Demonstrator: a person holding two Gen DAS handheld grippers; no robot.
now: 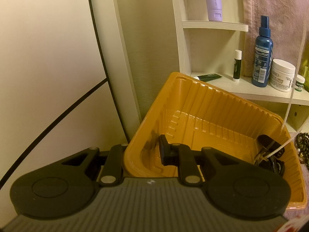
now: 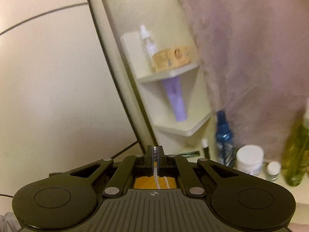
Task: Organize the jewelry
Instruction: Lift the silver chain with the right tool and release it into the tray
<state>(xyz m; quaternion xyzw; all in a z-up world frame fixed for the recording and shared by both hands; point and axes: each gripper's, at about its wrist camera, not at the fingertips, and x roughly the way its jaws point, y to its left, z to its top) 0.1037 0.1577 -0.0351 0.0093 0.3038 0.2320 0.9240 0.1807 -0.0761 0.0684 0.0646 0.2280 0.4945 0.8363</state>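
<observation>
In the left wrist view my left gripper (image 1: 143, 152) is shut on the near left wall of an orange plastic tray (image 1: 208, 119), one finger (image 1: 166, 151) inside, the other outside and hidden by the wall. A dark tangle of jewelry (image 1: 270, 154) lies in the tray's right corner. A pale bead strand (image 1: 289, 104) hangs from above into that corner. In the right wrist view my right gripper (image 2: 155, 154) is shut on a pearl-like bead necklace (image 2: 155, 162); its strands hang over the orange tray (image 2: 144, 182) below.
White corner shelves (image 1: 212, 24) hold a purple tube (image 1: 214, 0), lip balm (image 1: 237, 65), a blue spray bottle (image 1: 261, 58) and a white cream jar (image 1: 282, 75). A pink towel (image 1: 276, 19) hangs at the right. Dark beads (image 1: 303, 143) lie right of the tray.
</observation>
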